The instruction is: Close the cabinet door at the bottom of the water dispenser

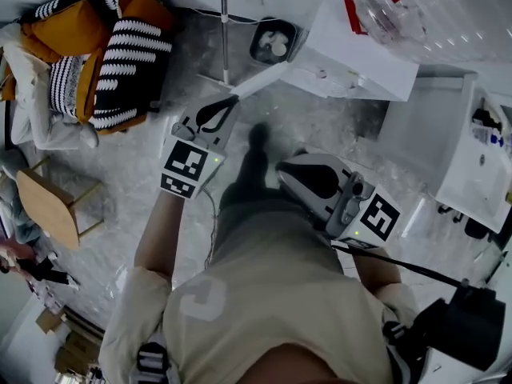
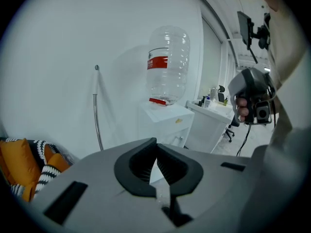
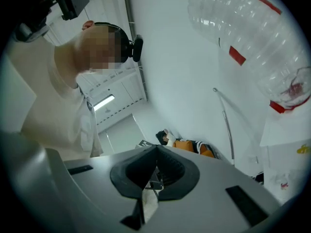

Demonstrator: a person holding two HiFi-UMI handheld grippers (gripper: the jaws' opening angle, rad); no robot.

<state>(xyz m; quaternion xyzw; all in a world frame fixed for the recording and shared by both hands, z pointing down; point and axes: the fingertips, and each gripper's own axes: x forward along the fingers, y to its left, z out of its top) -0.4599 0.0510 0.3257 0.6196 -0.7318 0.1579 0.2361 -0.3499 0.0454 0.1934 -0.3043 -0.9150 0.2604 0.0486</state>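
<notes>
Presently in view: I'm looking steeply down at a pale floor [image 1: 136, 182], with both tools held out ahead of the operator's body.
Water dispenser: white unit [image 1: 360, 50] against the wall at upper right, with a clear bottle [image 1: 416, 6] upside down on top; it stands ahead of me, so I judge this is the approach.
Bench: white counter [image 1: 468, 174] just right of the dispenser, carrying small bottles; it is not part of the job.
Cushions: orange and striped pile [image 1: 104, 54] on the floor at far left, well apart from my path.
Cabinet door: a white panel [image 1: 260, 81] angles out from the dispenser's foot towards the left. I read it as the open door, though its hinge is hidden from me.
Left hand-held gripper: clenched and empty [image 1: 226, 106], tilted down with its tips near the panel's free edge; closed jaws make a blunt point for pushing, and I judge that is why it leads.
Right hand-held gripper: also clenched on nothing [image 1: 282, 170], held lower and nearer the body, probably in reserve.
Contact: none yet; neither tool touches the door.
</notes>
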